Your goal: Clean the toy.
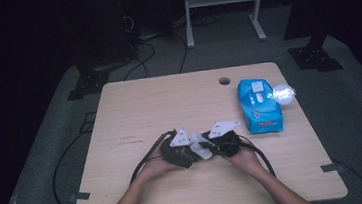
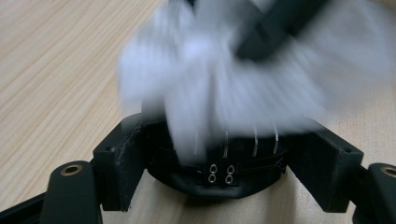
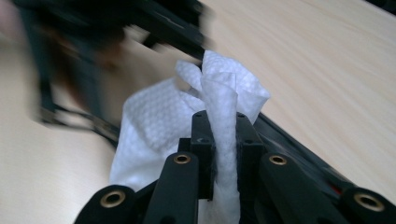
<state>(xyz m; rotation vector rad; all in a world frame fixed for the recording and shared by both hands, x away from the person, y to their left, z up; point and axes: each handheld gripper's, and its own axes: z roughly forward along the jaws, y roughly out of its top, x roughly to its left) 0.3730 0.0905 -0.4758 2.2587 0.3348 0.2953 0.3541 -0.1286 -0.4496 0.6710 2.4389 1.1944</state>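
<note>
Item: white wipe (image 3: 224, 121), table (image 1: 134, 111) centre, pinched in my right gripper (image 3: 219, 154); left gripper (image 1: 186, 154) at its 9 o'clock (grip state I cannot tell). Risk: opposing pulls could tear it.

Blurred white wipe (image 2: 219, 88) above the left hand-held gripper (image 2: 224, 154); another dark jaw across its top; wooden table (image 2: 56, 70) beneath

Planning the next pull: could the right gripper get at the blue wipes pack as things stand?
Probably not right away. The right gripper is shut on the white wipe, which the left gripper also meets. The table between it and the blue wipes pack looks free.
</note>
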